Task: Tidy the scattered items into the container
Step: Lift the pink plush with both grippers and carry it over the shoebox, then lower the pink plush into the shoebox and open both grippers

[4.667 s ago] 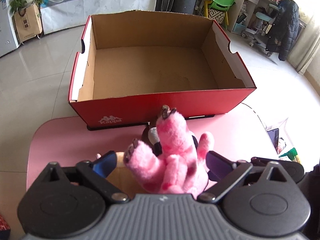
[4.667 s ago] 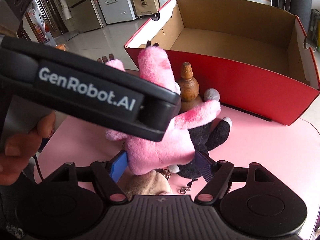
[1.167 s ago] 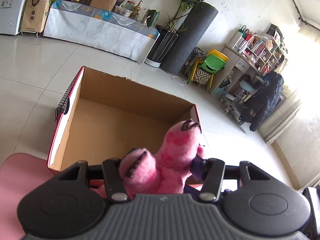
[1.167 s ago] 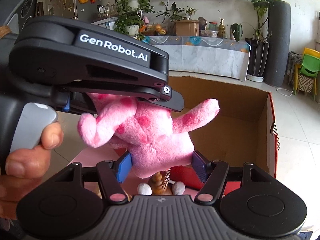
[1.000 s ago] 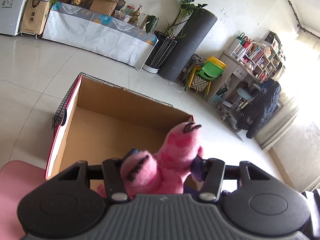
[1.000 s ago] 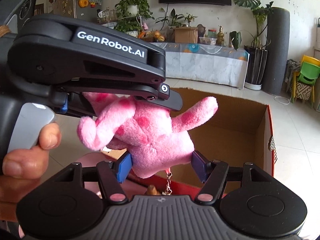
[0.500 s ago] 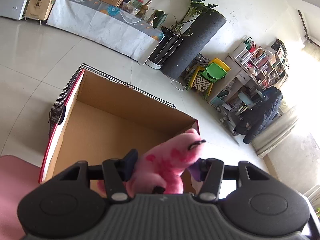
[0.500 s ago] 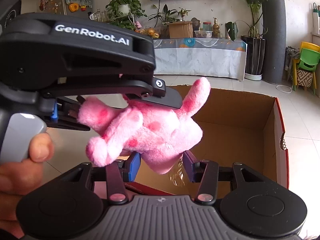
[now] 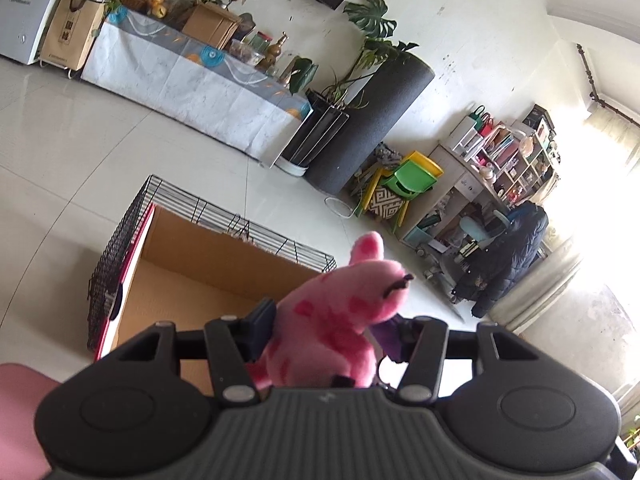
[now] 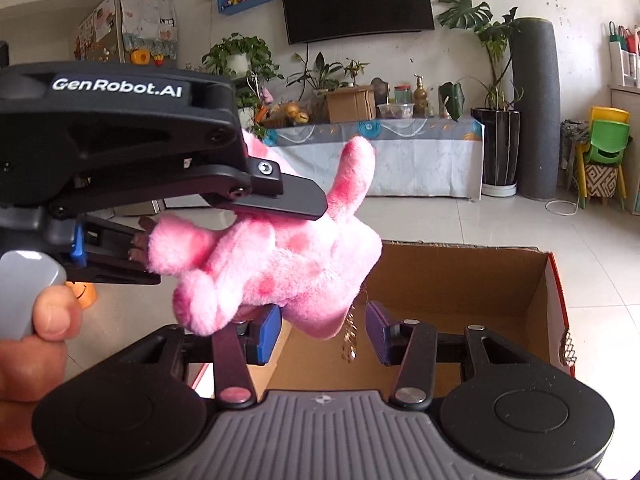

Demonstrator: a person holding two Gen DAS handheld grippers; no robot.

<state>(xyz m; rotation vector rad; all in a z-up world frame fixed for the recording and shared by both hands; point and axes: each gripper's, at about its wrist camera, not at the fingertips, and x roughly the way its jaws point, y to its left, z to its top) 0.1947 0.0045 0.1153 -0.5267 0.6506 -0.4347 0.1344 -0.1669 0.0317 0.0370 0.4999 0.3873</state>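
Above the open cardboard box (image 10: pixel 460 300), at about 12 o'clock from the right gripper (image 10: pixel 322 330), the pink plush toy (image 10: pixel 288 264) hangs in the air. The left gripper (image 9: pixel 324 324) has its fingers (image 9: pixel 262 322) clamped on the toy's body. The right gripper's fingers (image 10: pixel 266 334) stand apart just under the toy, and it is not clear whether they touch the plush; a small metal clasp (image 10: pixel 350 340) hangs from the toy between them.

As a judgement, the task is at its early part: the box floor that is visible carries nothing, and the toy is not yet released into it. What remains on the pink bench (image 9: pixel 16 408) cannot be seen, only a corner of it at 8 o'clock in the left wrist view.

In the right wrist view the left gripper comes in from 9 o'clock, lying nearly level, and the person's hand (image 10: pixel 36 344) grips its handle at the lower left. The right gripper points forward over the near wall of the box. A black wire cage (image 9: pixel 120 256) stands behind the box.
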